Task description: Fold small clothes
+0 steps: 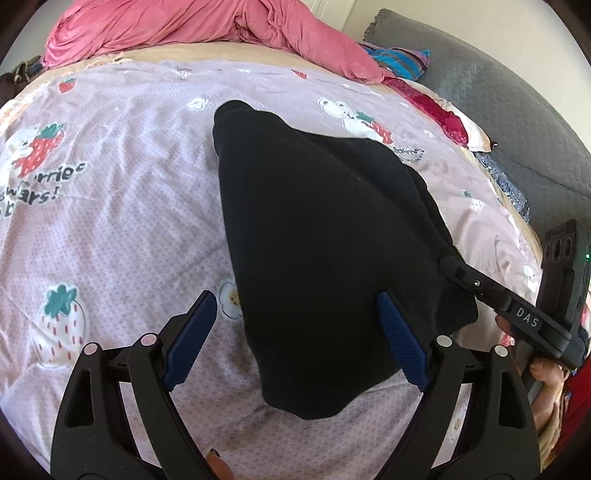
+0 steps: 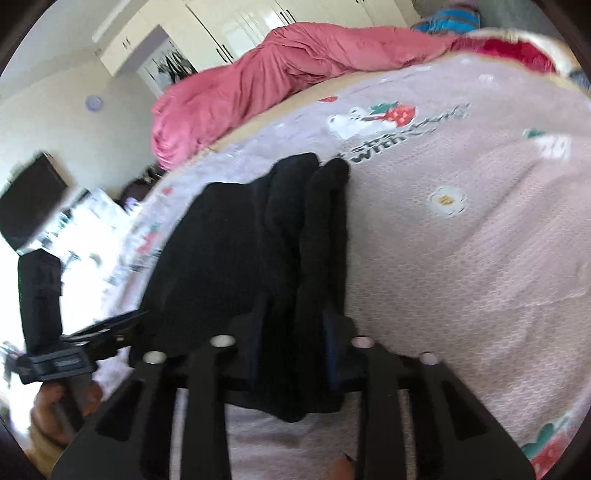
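A black garment (image 1: 325, 236) lies on the lilac strawberry-print bedsheet (image 1: 122, 206), partly folded. My left gripper (image 1: 295, 332) is open, its blue pads either side of the garment's near edge, holding nothing. My right gripper (image 1: 448, 264) reaches in from the right and pinches the garment's right edge. In the right wrist view the right gripper (image 2: 293, 354) is shut on bunched black cloth (image 2: 280, 229), which hangs between its fingers. The left gripper (image 2: 107, 325) shows at the left, blurred.
A crumpled pink blanket (image 1: 207, 26) lies at the far side of the bed. A grey quilted cover (image 1: 509, 96) and a red patterned cloth (image 1: 436, 107) are at the right. White wardrobes (image 2: 207, 33) stand behind the bed.
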`<state>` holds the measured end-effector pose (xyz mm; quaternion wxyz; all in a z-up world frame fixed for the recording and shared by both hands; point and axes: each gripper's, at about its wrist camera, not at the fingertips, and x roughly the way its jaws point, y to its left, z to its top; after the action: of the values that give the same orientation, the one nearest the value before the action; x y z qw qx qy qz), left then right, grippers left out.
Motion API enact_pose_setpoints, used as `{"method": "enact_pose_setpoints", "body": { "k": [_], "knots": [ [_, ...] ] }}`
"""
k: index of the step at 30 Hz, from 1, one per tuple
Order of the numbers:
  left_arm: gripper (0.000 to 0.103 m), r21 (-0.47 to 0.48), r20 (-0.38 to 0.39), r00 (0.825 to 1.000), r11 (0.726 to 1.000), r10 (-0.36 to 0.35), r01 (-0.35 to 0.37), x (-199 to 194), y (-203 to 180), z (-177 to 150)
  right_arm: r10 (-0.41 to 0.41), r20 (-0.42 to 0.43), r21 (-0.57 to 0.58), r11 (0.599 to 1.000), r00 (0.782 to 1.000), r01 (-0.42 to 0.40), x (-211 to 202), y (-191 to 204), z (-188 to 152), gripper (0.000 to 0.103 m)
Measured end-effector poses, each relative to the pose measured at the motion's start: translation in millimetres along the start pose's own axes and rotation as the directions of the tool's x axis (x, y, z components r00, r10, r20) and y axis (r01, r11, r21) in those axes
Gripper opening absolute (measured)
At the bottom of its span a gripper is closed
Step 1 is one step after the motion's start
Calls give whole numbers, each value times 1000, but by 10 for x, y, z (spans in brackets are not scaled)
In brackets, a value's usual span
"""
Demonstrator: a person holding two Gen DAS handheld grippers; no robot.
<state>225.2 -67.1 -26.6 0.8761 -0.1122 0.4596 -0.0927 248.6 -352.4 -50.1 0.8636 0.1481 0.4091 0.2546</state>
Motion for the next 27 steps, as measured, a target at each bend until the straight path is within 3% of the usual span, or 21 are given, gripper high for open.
{"method": "enact_pose_setpoints", "body": {
  "k": [2, 4, 12, 14, 20, 22, 27],
  "knots": [
    [81, -2, -1, 1000, 1000, 2, -2, -1, -4, -5, -58, 16, -34, 998, 998, 58, -14, 47, -25, 46],
    [81, 4, -8, 1000, 1000, 2, -1, 5, -15, -14, -77, 27, -48, 996, 997, 78, -25, 63, -69, 46],
    [82, -8, -17, 1000, 1000, -2, 1, 23, -11, -57, -85, 74, 0, 996, 994, 85, -140, -21, -165, 61],
    [82, -10, -15, 1000, 1000, -1, 1, 20, -8, -61, -115, 98, 0, 993, 989, 116, -189, -16, -186, 71],
    [82, -18, -16, 1000, 1000, -1, 1, 7, 27, -85, -171, 163, -48, 982, 972, 181, -285, 112, -252, 84],
    [85, -19, -16, 1000, 1000, 0, 0, 2, 31, -80, -175, 192, -50, 981, 966, 188, -332, 151, -269, 94],
    [89, -16, -11, 1000, 1000, -1, 0, -84, 60, -140, -171, 260, -15, 983, 950, 181, -508, 193, -351, 99]
  ]
}}
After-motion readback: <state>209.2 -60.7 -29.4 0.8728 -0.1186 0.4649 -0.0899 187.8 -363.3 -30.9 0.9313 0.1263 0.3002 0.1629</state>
